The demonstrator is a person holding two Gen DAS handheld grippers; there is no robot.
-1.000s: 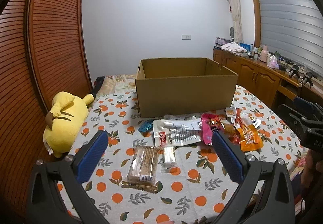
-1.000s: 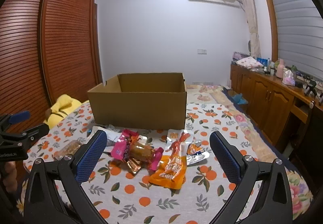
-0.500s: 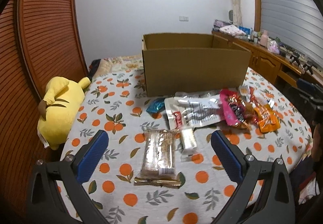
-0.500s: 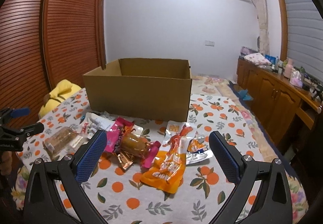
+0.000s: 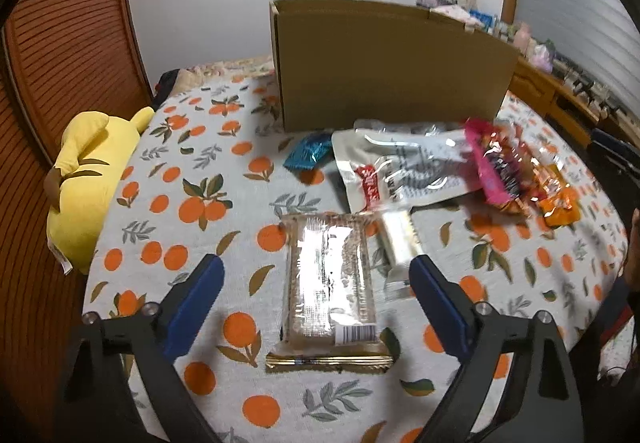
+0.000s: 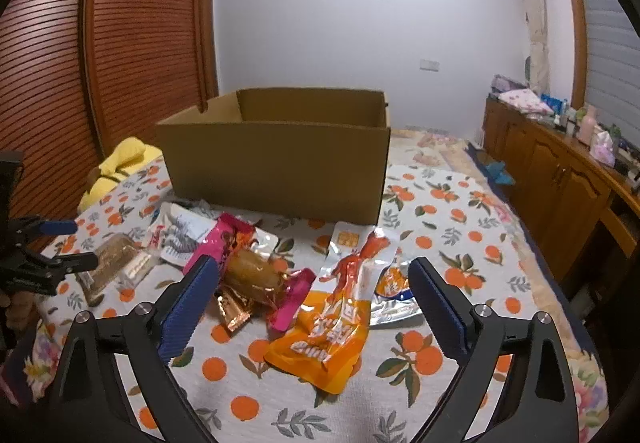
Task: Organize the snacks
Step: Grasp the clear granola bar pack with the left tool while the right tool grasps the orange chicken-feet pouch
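Your left gripper (image 5: 316, 279) hangs with its jaws spread wide and nothing between them, straddling the clear-wrapped grain bar pack (image 5: 330, 285) that lies flat on the orange-print tablecloth (image 5: 192, 179). That framing looks deliberate: the pack runs lengthwise from 6 toward 12 o'clock, so the blue pads (image 5: 196, 299) at 9 and 3 o'clock face its long sides, the narrower way across it. A small white candy wrapper (image 5: 398, 239) sits just beside the pack at 2 o'clock, close enough that the right pad could snag it.

Your right gripper (image 6: 314, 297) is likewise agape and empty, poised over the other heap: the orange pouch (image 6: 320, 339) between the pads, a pink-ended wrapper with a brown snack (image 6: 256, 277) at 11 o'clock, and a silver packet (image 6: 394, 293) at 1 o'clock. These overlap one another, so you may need to lift the top one first.

The cardboard box (image 6: 280, 163) stands open-topped at 12 o'clock behind both heaps, touching or nearly touching the rearmost packets. It is the likely place for the snacks, and from what shows of its inside, nothing has gone in yet.

As for writing: the grain pack carries a barcode label at its near end, digits too small to read. The silver-white pouch (image 5: 404, 171) bears a red patch with characters, and the orange pouch has white lettering, neither legible. A teal sachet (image 5: 308, 155) lies at its 9 o'clock. The yellow plush (image 5: 86, 183) rests at the table's edge, well apart.
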